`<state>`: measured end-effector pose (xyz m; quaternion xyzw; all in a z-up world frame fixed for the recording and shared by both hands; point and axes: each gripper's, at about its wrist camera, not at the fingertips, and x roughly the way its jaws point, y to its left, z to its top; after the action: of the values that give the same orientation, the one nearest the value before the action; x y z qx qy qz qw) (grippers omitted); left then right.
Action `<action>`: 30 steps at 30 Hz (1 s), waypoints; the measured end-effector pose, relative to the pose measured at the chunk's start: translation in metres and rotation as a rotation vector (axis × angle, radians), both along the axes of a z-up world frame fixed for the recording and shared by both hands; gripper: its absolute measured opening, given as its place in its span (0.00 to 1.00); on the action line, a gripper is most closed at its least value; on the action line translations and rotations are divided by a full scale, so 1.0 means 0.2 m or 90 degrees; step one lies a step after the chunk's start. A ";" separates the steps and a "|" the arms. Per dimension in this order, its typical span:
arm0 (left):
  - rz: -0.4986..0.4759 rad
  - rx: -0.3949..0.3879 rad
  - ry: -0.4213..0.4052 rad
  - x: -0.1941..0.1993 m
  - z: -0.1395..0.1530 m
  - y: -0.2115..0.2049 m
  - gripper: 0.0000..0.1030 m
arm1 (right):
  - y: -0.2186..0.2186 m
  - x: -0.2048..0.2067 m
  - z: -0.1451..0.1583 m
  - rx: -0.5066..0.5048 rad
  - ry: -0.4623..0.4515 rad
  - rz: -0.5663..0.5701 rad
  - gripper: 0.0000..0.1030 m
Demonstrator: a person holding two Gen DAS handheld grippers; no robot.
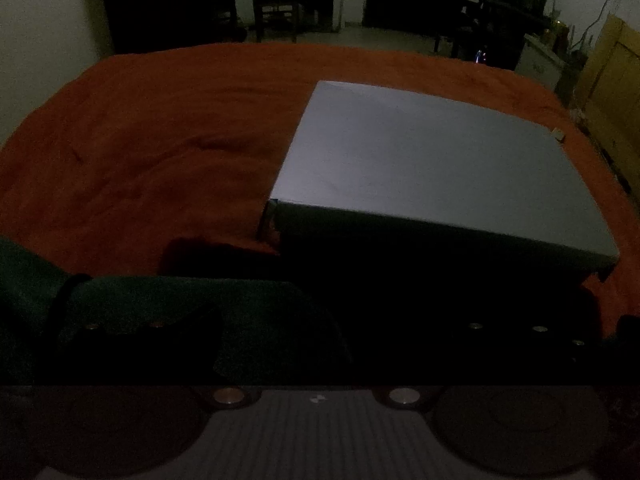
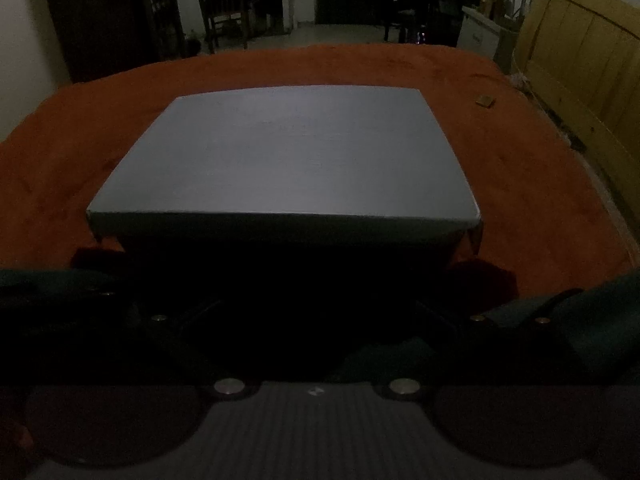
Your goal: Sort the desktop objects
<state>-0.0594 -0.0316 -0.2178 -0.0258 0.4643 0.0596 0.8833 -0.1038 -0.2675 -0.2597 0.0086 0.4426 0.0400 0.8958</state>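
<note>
A flat grey box (image 1: 420, 160) with its lid on lies on the orange-red cloth (image 1: 140, 152). In the left wrist view it fills the right half, and my left gripper (image 1: 320, 320) stands open just short of its near left corner. Its dark green fingers (image 1: 168, 312) are spread wide. In the right wrist view the grey box (image 2: 288, 152) lies straight ahead and my right gripper (image 2: 320, 312) is open, its fingers (image 2: 580, 320) apart in front of the box's near side. That side and the fingertips are lost in shadow. A small tan object (image 2: 485, 100) lies on the cloth beyond the box's far right corner.
The room is dim. A wooden chair (image 2: 224, 4) and dark furniture stand beyond the table's far edge. A yellowish wooden panel (image 2: 580, 60) runs along the right side. The orange-red cloth (image 2: 48, 168) left of the box is bare.
</note>
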 end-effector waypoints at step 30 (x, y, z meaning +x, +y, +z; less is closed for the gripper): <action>0.008 -0.082 -0.065 -0.03 0.09 -0.01 0.99 | -0.04 -0.04 0.10 0.093 -0.063 0.005 1.00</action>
<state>-0.0664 -0.0330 -0.1997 -0.0885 0.4211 0.0337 0.9021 -0.1124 -0.2760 -0.2397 0.0704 0.3934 0.0758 0.9135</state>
